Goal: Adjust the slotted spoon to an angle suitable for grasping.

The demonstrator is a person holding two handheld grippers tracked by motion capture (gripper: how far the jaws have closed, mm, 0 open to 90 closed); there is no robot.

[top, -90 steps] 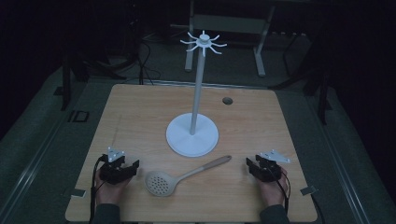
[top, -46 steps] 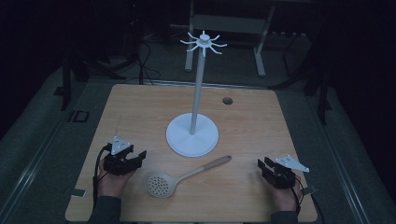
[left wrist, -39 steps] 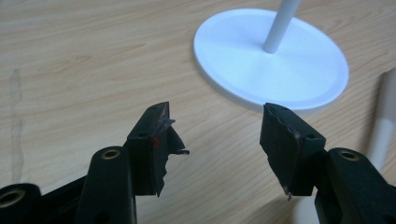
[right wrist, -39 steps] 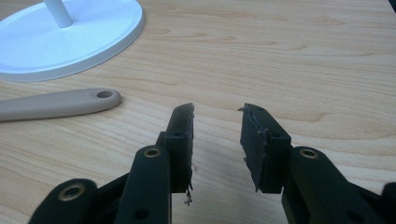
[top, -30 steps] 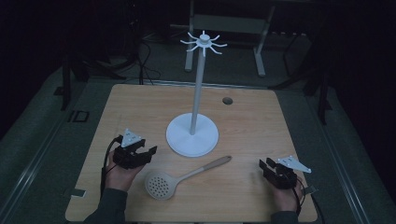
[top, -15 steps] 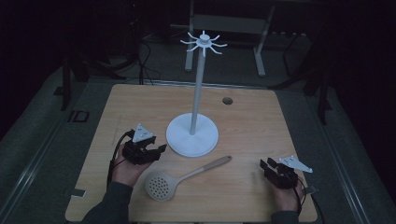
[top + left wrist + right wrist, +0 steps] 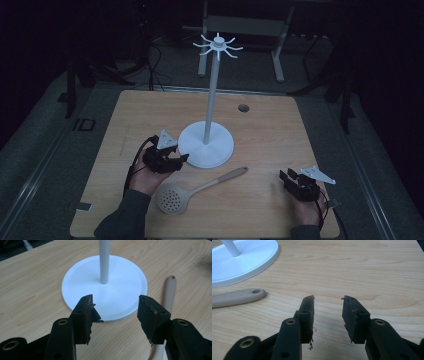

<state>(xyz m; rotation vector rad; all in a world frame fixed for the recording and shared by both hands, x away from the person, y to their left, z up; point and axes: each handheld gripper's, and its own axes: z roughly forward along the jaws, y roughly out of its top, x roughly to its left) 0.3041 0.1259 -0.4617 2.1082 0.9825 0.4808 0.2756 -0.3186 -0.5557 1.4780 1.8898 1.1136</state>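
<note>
Hovering left gripper (image 7: 115, 306) at stand base (image 7: 125, 287), jaws apart (empty); right gripper (image 7: 328, 306) parted, empty.

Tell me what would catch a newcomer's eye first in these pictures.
First, the tall white stand in the middle of the wooden table, with a ring of hooks at its top and a round base. In front of it lies a beige slotted spoon, handle slanting toward the right. The left gripper hangs at the base's near edge with open, empty jaws, while the right gripper waits at the near right corner, jaws also empty.
</note>
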